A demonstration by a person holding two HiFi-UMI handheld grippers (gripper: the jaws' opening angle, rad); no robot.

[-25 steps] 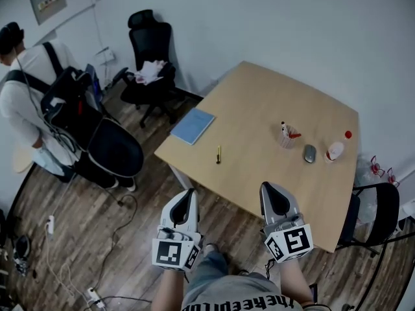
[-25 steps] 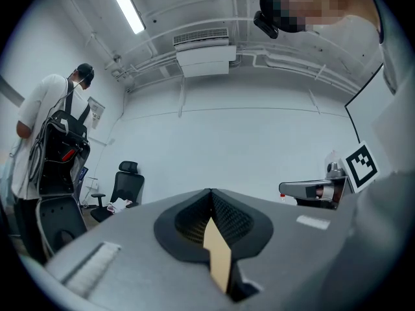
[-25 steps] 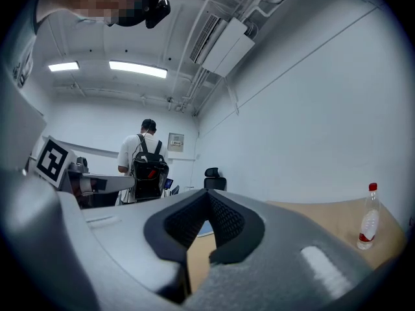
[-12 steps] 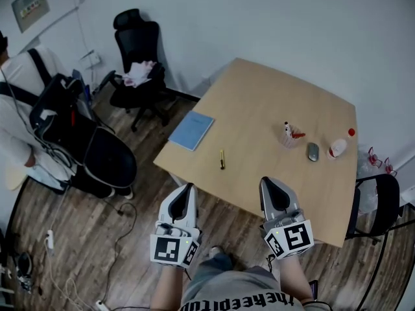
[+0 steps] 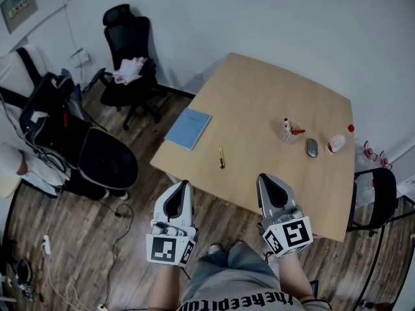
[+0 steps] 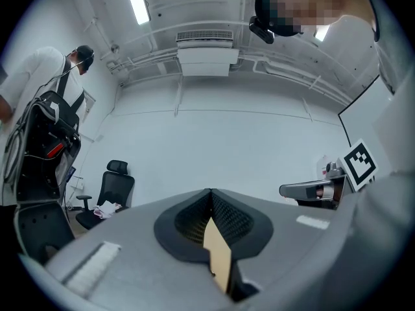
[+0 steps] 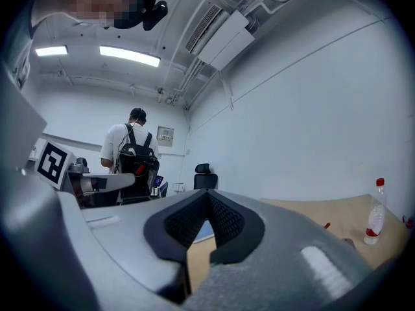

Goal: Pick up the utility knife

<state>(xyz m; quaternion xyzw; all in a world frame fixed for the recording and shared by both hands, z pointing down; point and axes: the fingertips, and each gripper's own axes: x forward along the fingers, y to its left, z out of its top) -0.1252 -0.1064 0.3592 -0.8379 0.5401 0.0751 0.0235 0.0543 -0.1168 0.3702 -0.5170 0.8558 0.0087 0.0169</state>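
Observation:
The utility knife (image 5: 221,158), small, yellow and black, lies on the wooden table (image 5: 272,96) near its front left edge. My left gripper (image 5: 179,190) hangs over the floor just short of that edge, below and left of the knife. Its jaws are shut with nothing between them, as the left gripper view (image 6: 211,196) shows. Over the table's near edge, right of the knife, my right gripper (image 5: 268,183) is also shut and holds nothing; its own view (image 7: 207,196) looks along the tabletop. Neither gripper touches the knife.
A blue notebook (image 5: 188,128) lies left of the knife. A cup of pens (image 5: 288,133), a mouse (image 5: 312,148) and a bottle (image 5: 337,142) stand at the table's right. An office chair (image 5: 130,50) and a person with a backpack (image 5: 45,122) are at the left, another chair (image 5: 379,203) at the right. Cables (image 5: 117,238) cross the floor.
Both grippers have moved forward toward the table; the right one now reaches over its edge. The chair and the person at the left have slid toward the picture's edge. Jaws unchanged.

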